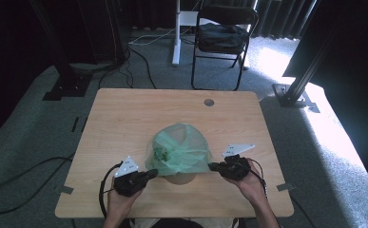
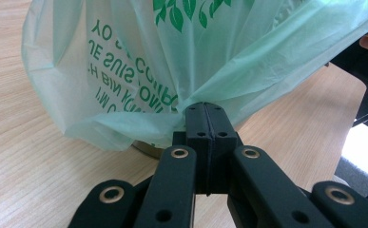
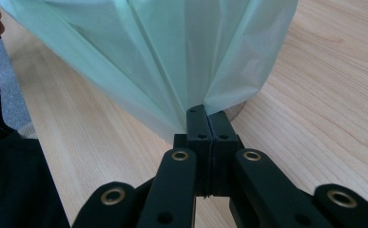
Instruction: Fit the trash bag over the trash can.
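A pale green, see-through plastic bag [image 1: 179,148] with green print bulges over a round object at the near middle of the wooden table [image 1: 124,118]. My left gripper [image 1: 152,173] is shut on the bag's left edge, and the film [image 2: 139,71] fans out from its closed jaws [image 2: 205,110]. At the bag's right edge my right gripper [image 1: 213,166] is shut too, pinching gathered pleats of the bag [image 3: 162,57] between its jaws [image 3: 205,114]. The film is stretched taut between both grippers. Under the bag a round base shows at the table surface.
A small round hole [image 1: 209,102] sits near the table's far edge. Beyond the table stand a black folding chair [image 1: 222,35], a white stand post [image 1: 176,33] and dark frame legs on grey carpet. Cables lie on the floor at the left.
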Demonstrator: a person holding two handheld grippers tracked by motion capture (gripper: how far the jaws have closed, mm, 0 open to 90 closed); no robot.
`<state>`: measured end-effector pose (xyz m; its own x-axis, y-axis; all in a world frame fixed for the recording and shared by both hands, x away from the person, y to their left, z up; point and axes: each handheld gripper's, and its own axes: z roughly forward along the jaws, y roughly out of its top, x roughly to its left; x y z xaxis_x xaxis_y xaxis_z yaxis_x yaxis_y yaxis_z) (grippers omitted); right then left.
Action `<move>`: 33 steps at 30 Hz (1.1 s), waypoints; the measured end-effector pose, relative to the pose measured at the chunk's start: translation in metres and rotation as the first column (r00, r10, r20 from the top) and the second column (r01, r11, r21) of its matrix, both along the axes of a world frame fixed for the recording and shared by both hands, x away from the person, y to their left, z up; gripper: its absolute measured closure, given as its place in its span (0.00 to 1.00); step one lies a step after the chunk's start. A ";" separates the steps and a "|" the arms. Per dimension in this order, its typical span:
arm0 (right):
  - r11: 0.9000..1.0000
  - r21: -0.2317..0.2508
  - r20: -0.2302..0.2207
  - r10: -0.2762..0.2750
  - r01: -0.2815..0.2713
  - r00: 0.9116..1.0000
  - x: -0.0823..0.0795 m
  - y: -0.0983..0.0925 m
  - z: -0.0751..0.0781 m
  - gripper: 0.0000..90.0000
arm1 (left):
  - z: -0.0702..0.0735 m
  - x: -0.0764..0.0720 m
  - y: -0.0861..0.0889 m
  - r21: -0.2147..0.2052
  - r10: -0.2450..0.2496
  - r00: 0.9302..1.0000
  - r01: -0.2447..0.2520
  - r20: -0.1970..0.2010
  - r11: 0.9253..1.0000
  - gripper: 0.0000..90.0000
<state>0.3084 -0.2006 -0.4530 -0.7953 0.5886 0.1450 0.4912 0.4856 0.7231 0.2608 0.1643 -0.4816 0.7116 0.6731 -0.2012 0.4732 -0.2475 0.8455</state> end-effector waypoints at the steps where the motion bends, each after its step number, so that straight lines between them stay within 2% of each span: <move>1: 1.000 -0.001 0.000 0.000 0.000 1.000 0.000 -0.001 0.000 1.00 | 0.000 0.000 0.000 0.001 0.001 1.000 -0.001 0.001 1.000 1.00; 6: 1.000 -0.007 -0.007 -0.013 0.013 1.000 0.000 -0.004 -0.004 1.00 | -0.003 -0.001 0.001 0.004 0.000 1.000 0.000 -0.007 1.000 1.00; 12: 0.998 -0.047 -0.006 -0.039 0.039 0.999 0.002 -0.007 -0.009 1.00 | -0.009 0.002 0.003 0.010 0.012 0.999 -0.012 -0.033 1.000 0.99; 15: 0.998 -0.048 -0.013 -0.048 0.048 0.999 0.003 -0.009 -0.011 1.00 | -0.013 0.003 0.004 0.031 0.016 0.999 -0.014 -0.052 0.999 0.98; 20: 0.994 -0.084 -0.025 -0.067 0.065 0.997 0.004 -0.012 -0.017 1.00 | -0.018 0.004 0.010 0.018 0.052 0.996 -0.051 -0.079 0.999 0.94; 23: 0.993 -0.088 -0.036 -0.076 0.072 0.996 0.004 -0.014 -0.020 1.00 | -0.014 0.003 0.016 -0.010 0.078 0.995 -0.078 -0.065 0.997 0.90; 24: 0.993 -0.089 -0.041 -0.087 0.083 0.995 0.004 -0.016 -0.022 1.00 | -0.012 0.002 0.018 -0.020 0.080 0.995 -0.082 -0.059 0.996 0.85; 27: 0.993 -0.083 -0.037 -0.089 0.086 0.995 0.003 -0.018 -0.021 1.00 | -0.006 -0.004 0.022 -0.040 0.070 0.997 -0.071 -0.028 0.997 0.80; 33: 0.994 -0.052 -0.022 -0.093 0.091 0.995 0.000 -0.021 -0.014 0.98 | 0.004 -0.012 0.031 -0.072 0.074 0.997 -0.074 0.002 0.995 0.70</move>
<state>0.3087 -0.2219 -0.4671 -0.7341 0.6661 0.1319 0.5526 0.4731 0.6861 0.2484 0.1948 -0.4781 0.6614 0.7079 -0.2479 0.4838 -0.1502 0.8622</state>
